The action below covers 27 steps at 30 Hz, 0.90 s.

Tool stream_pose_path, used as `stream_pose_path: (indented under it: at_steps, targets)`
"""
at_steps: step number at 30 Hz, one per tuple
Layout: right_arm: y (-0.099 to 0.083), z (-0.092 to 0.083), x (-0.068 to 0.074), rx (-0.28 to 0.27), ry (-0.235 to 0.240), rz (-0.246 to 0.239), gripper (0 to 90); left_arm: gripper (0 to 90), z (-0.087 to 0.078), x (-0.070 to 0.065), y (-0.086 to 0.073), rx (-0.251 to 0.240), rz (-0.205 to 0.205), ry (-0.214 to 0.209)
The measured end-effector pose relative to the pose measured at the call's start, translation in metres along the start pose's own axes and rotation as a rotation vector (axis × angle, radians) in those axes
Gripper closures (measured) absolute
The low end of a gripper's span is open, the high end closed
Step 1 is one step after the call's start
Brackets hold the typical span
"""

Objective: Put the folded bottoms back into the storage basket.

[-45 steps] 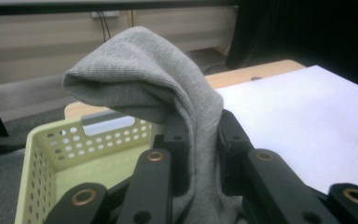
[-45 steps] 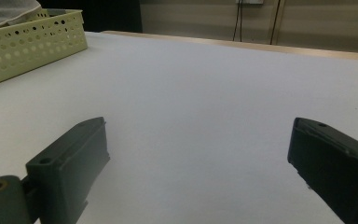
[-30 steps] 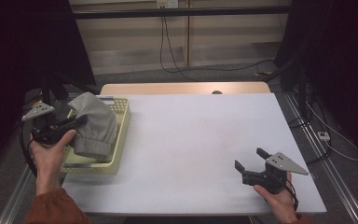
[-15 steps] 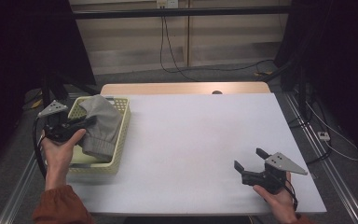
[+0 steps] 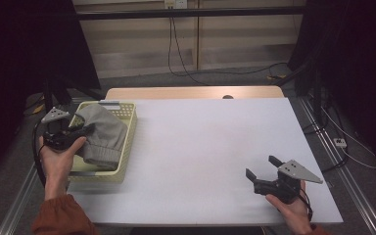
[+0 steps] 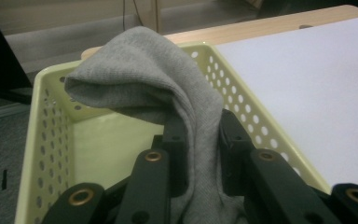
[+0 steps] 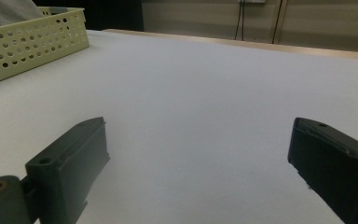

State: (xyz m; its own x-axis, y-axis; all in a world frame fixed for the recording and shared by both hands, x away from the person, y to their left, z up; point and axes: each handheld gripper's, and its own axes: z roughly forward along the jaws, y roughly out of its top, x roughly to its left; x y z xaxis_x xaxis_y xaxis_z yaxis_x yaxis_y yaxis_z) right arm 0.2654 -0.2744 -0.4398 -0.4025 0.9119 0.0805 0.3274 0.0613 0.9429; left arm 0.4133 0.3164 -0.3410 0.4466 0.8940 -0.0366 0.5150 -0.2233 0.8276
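Pinching a fold of the grey cloth (image 6: 168,88) over the pale yellow basket (image 5: 122,169), the left gripper (image 6: 198,140) sits at the white table's (image 5: 200,147) left edge; the right gripper (image 5: 264,174) rests wide open, empty, near the front right corner. Cables (image 5: 186,54) trail across the floor beyond; no writing is legible.

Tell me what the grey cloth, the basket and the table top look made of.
Cloth: soft knit fabric, matte grey; fine ribbed weave shows and it drapes in folds, maybe cotton jersey.
Basket: moulded plastic by the look, pale yellow, slight sheen, rows of punched round holes in thin walls.
Table top: smooth matte white sheet, likely laminate or board; a light wood-look edge shows at the far side.
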Motion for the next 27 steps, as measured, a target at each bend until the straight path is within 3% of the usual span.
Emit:
stream_pose_path:
  at_steps: [4, 6, 12, 17, 27]
  targets:
    - [0.0, 0.0, 0.0, 0.001, 0.001, 0.001, 4.4, 76.1, 0.0, 0.009, -0.004, 0.013, -0.037, 0.006]
    - [0.0, 0.0, 0.0, 0.002, 0.001, 0.003, 4.4, 76.1, 0.0, 0.012, -0.006, 0.025, -0.032, 0.033]
    - [0.0, 0.0, 0.0, 0.001, 0.001, 0.003, 4.4, 76.3, 0.001, 0.017, -0.01, 0.041, -0.043, 0.039]
    - [0.0, 0.0, 0.0, 0.001, 0.003, 0.005, 4.5, 76.3, 0.003, 0.017, -0.011, 0.071, -0.035, 0.081]
    - [0.0, 0.001, 0.0, 0.003, 0.003, 0.007, 4.5, 76.1, 0.015, 0.017, -0.013, 0.114, -0.033, 0.116]
